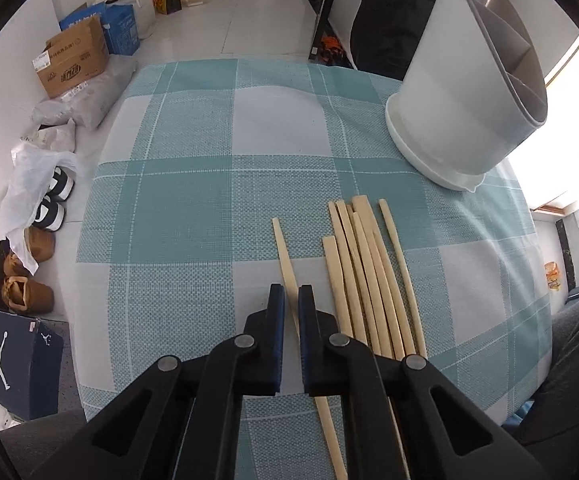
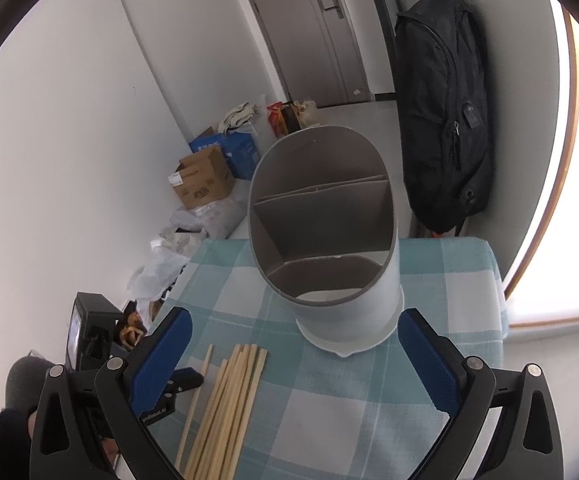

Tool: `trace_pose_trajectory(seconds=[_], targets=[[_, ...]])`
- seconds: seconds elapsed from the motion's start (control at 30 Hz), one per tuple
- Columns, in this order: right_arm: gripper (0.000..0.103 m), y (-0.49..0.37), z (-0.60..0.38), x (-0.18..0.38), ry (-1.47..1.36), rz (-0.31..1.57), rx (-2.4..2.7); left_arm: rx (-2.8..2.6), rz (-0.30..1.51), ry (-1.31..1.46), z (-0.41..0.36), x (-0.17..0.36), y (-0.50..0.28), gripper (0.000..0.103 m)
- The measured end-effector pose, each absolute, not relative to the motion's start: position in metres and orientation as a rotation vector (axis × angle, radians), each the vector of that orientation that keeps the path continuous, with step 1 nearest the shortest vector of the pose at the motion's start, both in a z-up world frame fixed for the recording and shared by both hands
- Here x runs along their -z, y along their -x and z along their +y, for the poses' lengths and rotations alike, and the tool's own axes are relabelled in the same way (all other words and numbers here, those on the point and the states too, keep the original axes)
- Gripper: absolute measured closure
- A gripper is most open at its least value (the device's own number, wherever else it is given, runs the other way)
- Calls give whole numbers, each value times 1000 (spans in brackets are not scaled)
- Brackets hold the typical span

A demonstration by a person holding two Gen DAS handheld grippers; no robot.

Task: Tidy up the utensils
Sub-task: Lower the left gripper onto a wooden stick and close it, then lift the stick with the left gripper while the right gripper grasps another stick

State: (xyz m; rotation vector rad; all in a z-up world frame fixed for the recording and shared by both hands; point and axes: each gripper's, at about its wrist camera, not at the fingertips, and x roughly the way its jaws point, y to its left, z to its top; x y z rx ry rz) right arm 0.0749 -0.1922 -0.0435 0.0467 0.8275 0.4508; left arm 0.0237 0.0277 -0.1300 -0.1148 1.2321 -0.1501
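Note:
A single pale wooden chopstick (image 1: 283, 248) lies on the teal checked tablecloth (image 1: 193, 208), a little left of a bundle of several chopsticks (image 1: 363, 276). My left gripper (image 1: 291, 292) points steeply down and is shut on the single chopstick, its blue pads on either side. A white utensil holder (image 1: 453, 112) with grey dividers stands at the far right. In the right wrist view the holder (image 2: 329, 308) is straight ahead. My right gripper (image 2: 295, 314) stands open in front of its base, holding nothing. The bundle (image 2: 233, 396), the single chopstick (image 2: 199, 388) and the left gripper (image 2: 185, 380) are at lower left.
The tablecloth's left edge (image 1: 89, 200) drops to a floor with shoes (image 1: 29, 292), plastic bags (image 1: 29, 184) and cardboard boxes (image 1: 73, 60). A black backpack (image 2: 441, 120) hangs behind the table. A person's grey-clad leg (image 1: 577, 360) is at the right edge.

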Motion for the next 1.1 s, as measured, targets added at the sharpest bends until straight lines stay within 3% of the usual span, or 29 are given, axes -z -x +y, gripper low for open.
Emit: trace_pose_trajectory(seconds=[0.23,0.4,0.47,0.6,0.83,0.87,1.0,1.1], targets=[[0,-68,-189,39,-9,796,-448,110,1267,70,18,133,-40,83],[0,-61,-193,35,-4,777,-447,63,1261,7,13,135,-45,83],[0,-60,-196,35,-17,783,-453,55,1255,-20,10,136,-49,85],[0,-58,-197,40,-41,821,-480,73,1237,11,16,137,-56,102],[0,-59,-194,61,-123,944,-521,111,1175,73,25,137,-53,103],[2,-60,-192,67,-132,972,-523,114,1168,107,29,135,-52,103],[32,-61,-177,90,-125,1081,-537,98,1064,209,47,114,-48,103],[46,-62,-161,102,-108,1144,-556,87,975,254,61,96,-41,103]])
